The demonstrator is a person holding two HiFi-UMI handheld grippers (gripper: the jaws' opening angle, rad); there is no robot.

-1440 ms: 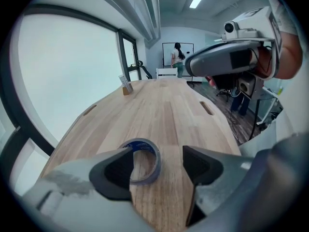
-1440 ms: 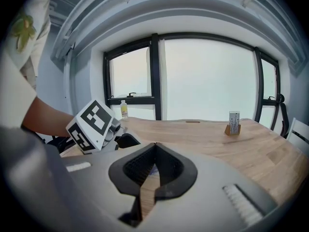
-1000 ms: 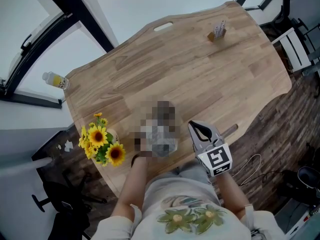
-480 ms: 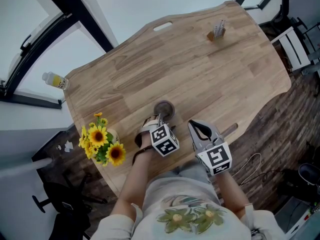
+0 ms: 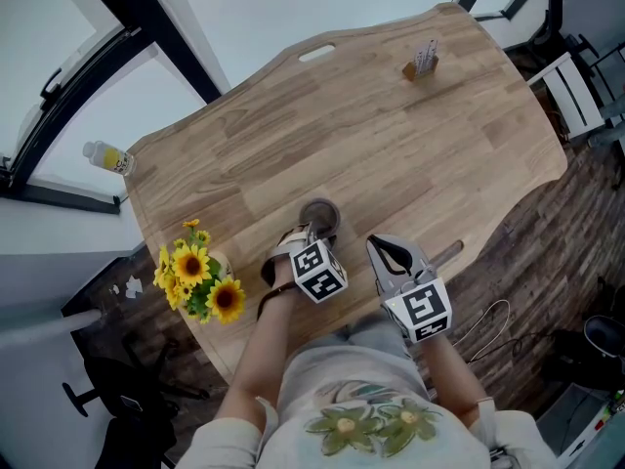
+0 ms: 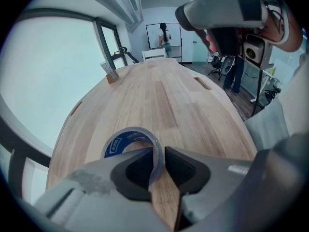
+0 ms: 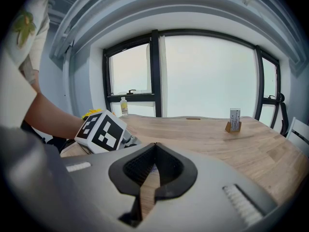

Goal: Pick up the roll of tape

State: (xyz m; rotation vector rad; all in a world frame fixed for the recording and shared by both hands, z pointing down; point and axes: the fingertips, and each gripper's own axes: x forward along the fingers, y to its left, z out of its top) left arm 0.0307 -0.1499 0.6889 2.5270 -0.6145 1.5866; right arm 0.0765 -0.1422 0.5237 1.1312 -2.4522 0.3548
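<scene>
The roll of tape (image 5: 319, 213), grey with a blue-printed core, lies flat on the wooden table (image 5: 391, 145) near its front edge. My left gripper (image 5: 314, 231) points steeply down onto the roll's near side. In the left gripper view the roll of tape (image 6: 128, 138) has its near wall between the black pads (image 6: 181, 166). The jaws of the left gripper (image 6: 159, 161) are closing, and the pads pinch that wall. My right gripper (image 5: 389, 252) hovers to the right of the roll. In its own view the right gripper (image 7: 154, 146) is shut on nothing.
A bunch of sunflowers (image 5: 200, 283) stands at the table's left front corner. A small bottle (image 5: 109, 157) sits on the window ledge. A card holder (image 5: 423, 63) stands at the far end near a slot (image 5: 318, 52) in the tabletop. A chair (image 5: 581, 91) is beyond the right edge.
The left gripper has stayed at the tape with only a slight shift. The right gripper has not moved.
</scene>
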